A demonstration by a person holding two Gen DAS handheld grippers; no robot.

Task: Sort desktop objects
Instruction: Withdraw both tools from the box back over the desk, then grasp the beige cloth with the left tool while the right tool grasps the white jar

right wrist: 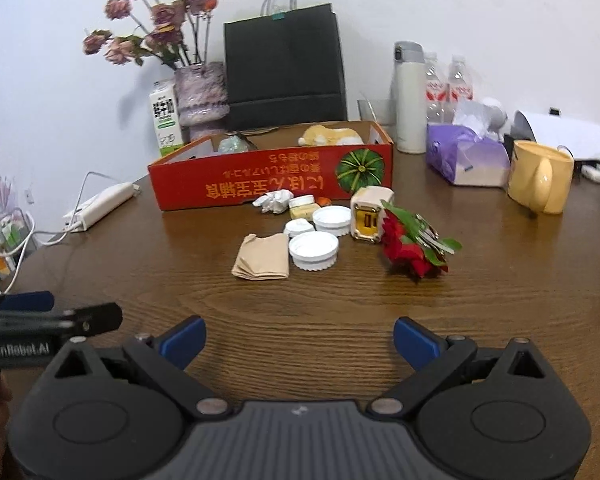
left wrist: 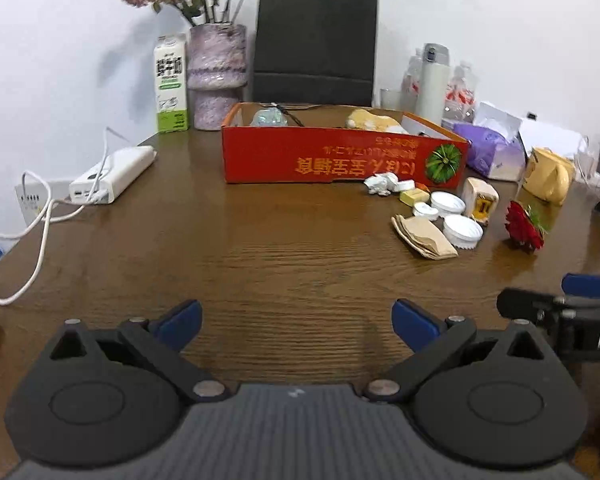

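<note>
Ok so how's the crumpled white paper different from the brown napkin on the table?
The crumpled white paper is balled up and lumpy; the brown napkin is folded flat in a neat stack. The paper lies close by the red box; the napkin lies nearer the grippers, beside a white lid. Both rest loose on the wooden table.

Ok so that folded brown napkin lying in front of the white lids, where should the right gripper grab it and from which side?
Judging by its pose, grip the folded brown napkin at its free left edge, coming from above and the left with the right gripper. It lies flat, and its right edge sits against the nearest white lid, leaving little room there for a finger.
</note>
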